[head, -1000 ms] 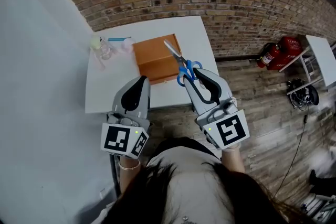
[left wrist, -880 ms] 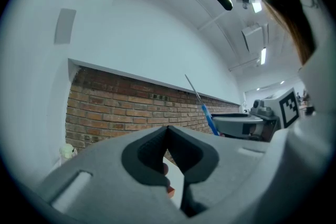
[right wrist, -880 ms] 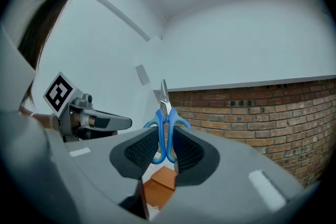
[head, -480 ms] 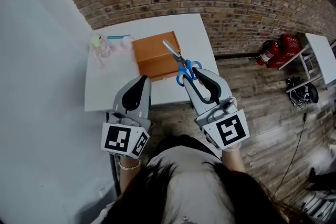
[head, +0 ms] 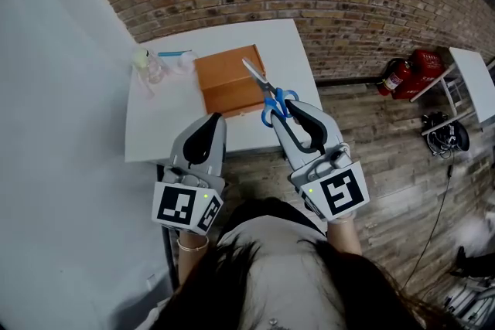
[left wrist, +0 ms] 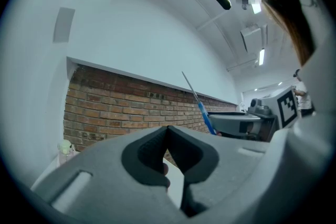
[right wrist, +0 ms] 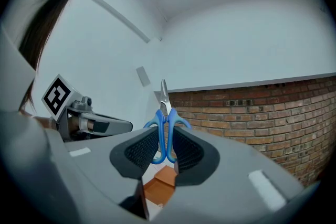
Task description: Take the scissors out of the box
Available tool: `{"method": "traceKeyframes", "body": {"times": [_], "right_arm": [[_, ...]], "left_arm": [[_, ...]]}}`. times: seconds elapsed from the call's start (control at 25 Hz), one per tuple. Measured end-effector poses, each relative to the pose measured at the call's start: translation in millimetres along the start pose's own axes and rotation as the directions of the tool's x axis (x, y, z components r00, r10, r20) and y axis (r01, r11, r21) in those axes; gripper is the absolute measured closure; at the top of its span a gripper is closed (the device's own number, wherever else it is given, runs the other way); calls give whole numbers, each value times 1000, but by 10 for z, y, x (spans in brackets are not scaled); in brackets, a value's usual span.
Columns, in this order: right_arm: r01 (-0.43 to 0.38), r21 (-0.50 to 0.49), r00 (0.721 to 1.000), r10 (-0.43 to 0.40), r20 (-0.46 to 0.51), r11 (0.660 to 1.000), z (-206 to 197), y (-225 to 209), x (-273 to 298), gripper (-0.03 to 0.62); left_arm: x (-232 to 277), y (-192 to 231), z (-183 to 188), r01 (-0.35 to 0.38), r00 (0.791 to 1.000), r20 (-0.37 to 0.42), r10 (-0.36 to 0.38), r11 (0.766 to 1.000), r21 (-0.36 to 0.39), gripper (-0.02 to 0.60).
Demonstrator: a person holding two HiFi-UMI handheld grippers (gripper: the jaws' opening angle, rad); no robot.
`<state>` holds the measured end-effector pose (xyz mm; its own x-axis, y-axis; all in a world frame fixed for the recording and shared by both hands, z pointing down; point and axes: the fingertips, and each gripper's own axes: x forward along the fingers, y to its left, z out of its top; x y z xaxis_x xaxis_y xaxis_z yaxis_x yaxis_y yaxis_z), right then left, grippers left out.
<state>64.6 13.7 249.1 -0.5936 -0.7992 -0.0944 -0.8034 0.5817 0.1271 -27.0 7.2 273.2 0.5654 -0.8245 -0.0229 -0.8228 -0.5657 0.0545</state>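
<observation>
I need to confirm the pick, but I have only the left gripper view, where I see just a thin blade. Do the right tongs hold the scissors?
Observer: Yes. In the right gripper view the right tongs are closed on the blue handles of the scissors, with the blades pointing away from the person.
Operator: Are they already out of the box?
Observer: It seems so. The same view shows the brown box lower down, apart from the scissors.

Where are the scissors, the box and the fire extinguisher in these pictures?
scissors (head: 267,89): head view, blades near the pivot.
box (head: 228,79): head view, orange upper surface.
fire extinguisher (head: 396,79): head view, red body.
</observation>
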Motion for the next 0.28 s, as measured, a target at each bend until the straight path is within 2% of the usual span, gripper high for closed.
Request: {"method": "traceKeyframes", "body": {"times": [0.28], "right_arm": [[-7, 12, 1000, 7, 1, 1000, 16, 38, -16, 497]], "left_arm": [[-31, -19, -9, -4, 1000, -9, 4, 1000, -6, 581]]}}
